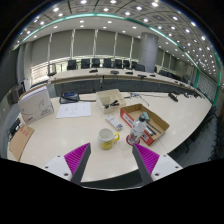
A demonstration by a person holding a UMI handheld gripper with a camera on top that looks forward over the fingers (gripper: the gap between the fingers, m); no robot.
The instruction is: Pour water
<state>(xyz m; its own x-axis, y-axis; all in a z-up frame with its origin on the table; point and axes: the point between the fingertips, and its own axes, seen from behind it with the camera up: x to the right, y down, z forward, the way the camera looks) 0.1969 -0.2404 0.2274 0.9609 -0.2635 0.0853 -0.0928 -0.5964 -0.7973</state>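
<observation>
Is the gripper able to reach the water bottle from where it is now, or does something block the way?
Probably yes. The gripper is open, and the water bottle stands upright just ahead of its right finger. The yellow mug sits beside the bottle, not in front of it, so the path looks free.

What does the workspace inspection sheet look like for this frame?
Surface: large pale table, well lit.
Job's things: yellow mug just ahead of the claw's fingers; clear bottle standing upright to its right, apart from it.
Clutter: open cardboard box behind the bottle; papers; white box at the left end of the table.
Claw: claw open, holding nothing; purple pads either side, short of the mug.
Cables: cannot tell.
Surroundings: meeting room, dark chairs along the far side, ceiling lights on.
</observation>
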